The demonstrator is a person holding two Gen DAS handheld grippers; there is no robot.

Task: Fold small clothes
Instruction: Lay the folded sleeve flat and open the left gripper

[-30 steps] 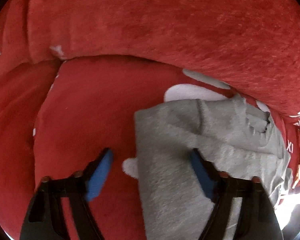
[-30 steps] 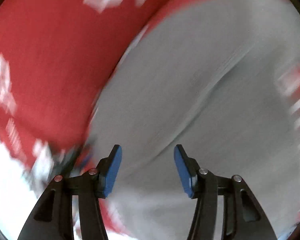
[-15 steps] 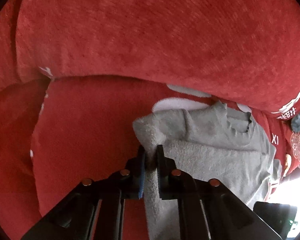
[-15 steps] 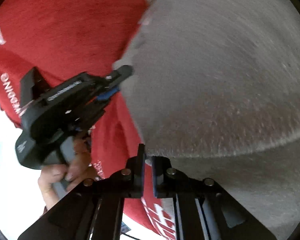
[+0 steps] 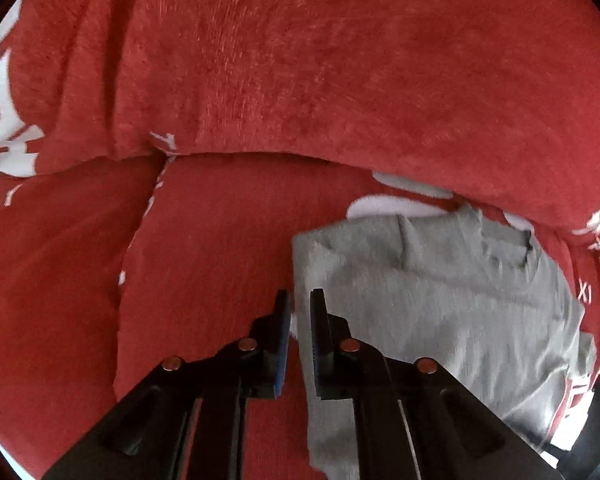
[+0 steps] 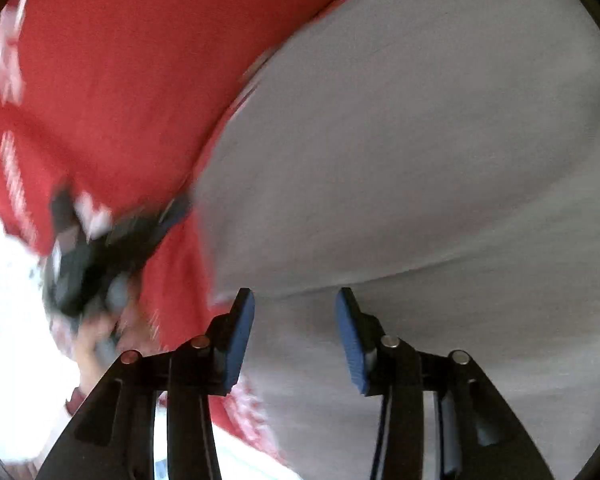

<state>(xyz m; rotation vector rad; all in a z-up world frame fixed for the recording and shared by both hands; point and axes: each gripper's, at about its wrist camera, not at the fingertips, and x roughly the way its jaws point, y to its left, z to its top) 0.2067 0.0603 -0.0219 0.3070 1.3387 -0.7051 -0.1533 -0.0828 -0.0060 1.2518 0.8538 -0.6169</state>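
Left gripper [image 5: 300, 312] at 6 o'clock: jaws narrow, pinching the edge of the grey garment [image 5: 440, 300], probably to lift it for a fold. Right gripper [image 6: 296, 320]: jaws opening, pads clear of the cloth. Garment lies at 4 o'clock on the red blanket [image 5: 300, 80]. Blanket lettering at 3 o'clock reads "XI"; the rest is illegible.
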